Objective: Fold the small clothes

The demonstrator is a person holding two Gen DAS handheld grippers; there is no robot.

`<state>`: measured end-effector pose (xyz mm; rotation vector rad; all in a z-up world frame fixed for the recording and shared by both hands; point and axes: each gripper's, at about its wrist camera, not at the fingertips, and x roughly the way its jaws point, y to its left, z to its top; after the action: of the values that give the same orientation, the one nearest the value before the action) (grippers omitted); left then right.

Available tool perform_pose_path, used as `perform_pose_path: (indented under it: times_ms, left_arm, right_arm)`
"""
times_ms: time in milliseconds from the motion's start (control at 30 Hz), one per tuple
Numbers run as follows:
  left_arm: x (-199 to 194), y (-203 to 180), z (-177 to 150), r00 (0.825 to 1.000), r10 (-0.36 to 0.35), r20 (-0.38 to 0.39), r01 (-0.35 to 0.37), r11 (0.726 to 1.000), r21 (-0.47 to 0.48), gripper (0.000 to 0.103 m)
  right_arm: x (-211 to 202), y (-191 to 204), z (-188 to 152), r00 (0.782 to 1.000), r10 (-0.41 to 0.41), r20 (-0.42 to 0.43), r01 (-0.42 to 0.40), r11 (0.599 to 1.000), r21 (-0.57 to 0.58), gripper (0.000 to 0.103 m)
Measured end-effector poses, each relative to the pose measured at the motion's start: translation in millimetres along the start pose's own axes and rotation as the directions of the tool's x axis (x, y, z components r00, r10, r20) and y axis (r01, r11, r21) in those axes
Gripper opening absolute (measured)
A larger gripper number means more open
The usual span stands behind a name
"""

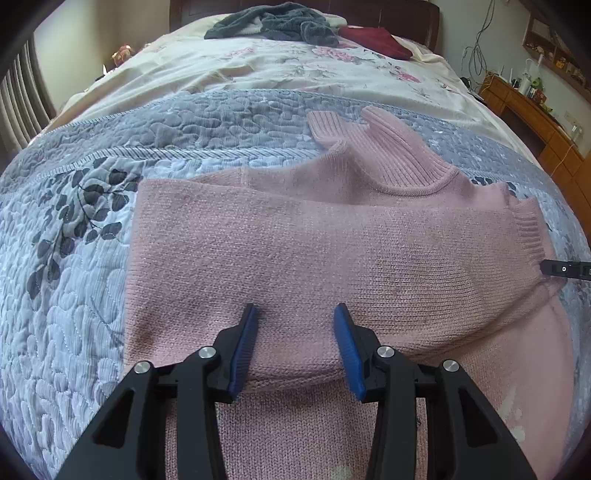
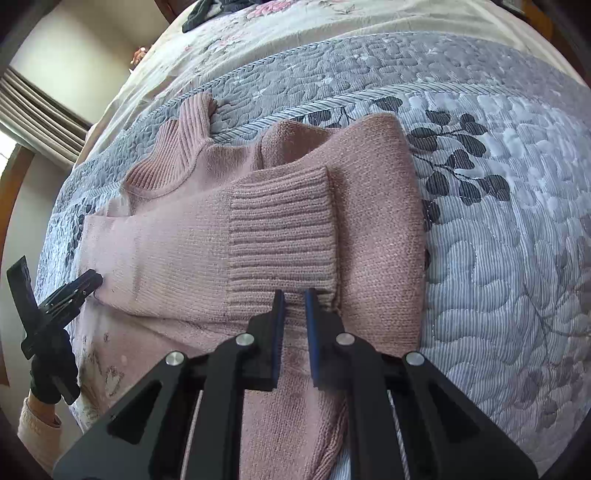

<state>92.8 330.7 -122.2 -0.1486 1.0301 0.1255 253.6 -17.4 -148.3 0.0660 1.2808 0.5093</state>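
Note:
A pink knit sweater (image 1: 295, 236) lies on the grey-blue quilted bedcover (image 1: 66, 295), its ribbed collar (image 1: 399, 155) toward the far side. One sleeve is folded across the body and ends in a ribbed cuff (image 2: 280, 229). My right gripper (image 2: 295, 295) is shut on the near edge of that cuff; in the left wrist view only its black tip (image 1: 554, 267) shows beside the cuff (image 1: 528, 229). My left gripper (image 1: 295, 314) stands open over the sleeve's near edge with nothing between its fingers. In the right wrist view the left gripper (image 2: 57, 271) also shows open at the sleeve's left end.
A pile of dark grey clothes (image 1: 273, 20) and a dark red garment (image 1: 376, 40) lie at the far end of the bed on a floral sheet (image 1: 258, 70). A wooden desk (image 1: 535, 110) stands to the right. A gloved hand (image 2: 48, 380) holds the left gripper.

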Motion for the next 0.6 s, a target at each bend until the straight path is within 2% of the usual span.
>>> perform_pose_path:
  times_ms: [133, 233, 333, 367, 433, 500, 600]
  left_arm:
    - [-3, 6, 7, 0.999, -0.037, -0.023, 0.036, 0.999, -0.032, 0.044]
    - [-12, 6, 25, 0.998, -0.067, -0.014, 0.067, 0.997, -0.039, 0.045]
    - [-19, 7, 56, 0.996, -0.088, 0.023, 0.089, 0.995, -0.053, 0.056]
    - [-18, 8, 69, 0.995, -0.098, 0.027, 0.099, 0.993, -0.067, 0.058]
    - [-10, 10, 93, 0.993, -0.112, 0.025, 0.114, 0.989, -0.097, 0.061]
    - [3, 12, 115, 0.993, -0.113, 0.011, 0.114, 0.986, -0.121, 0.065]
    - [30, 11, 138, 0.992, -0.124, -0.020, 0.120, 0.984, -0.130, 0.065]
  right_arm:
    - [-1, 10, 7, 0.999, -0.027, -0.029, 0.026, 0.999, -0.030, 0.013]
    - [-10, 27, 19, 1.000, -0.026, -0.013, 0.025, 0.997, -0.074, 0.022]
    - [-15, 46, 43, 1.000, 0.023, 0.004, -0.022, 0.996, -0.091, 0.028]
    - [-14, 52, 52, 0.999, 0.042, 0.011, -0.041, 0.995, -0.090, 0.031]
    - [-12, 62, 74, 0.997, 0.072, 0.030, -0.069, 0.994, -0.088, 0.044]
    - [-5, 71, 95, 0.995, 0.093, 0.047, -0.089, 0.993, -0.079, 0.062]
    - [19, 79, 127, 0.991, 0.130, 0.025, -0.129, 0.991, -0.033, 0.063]
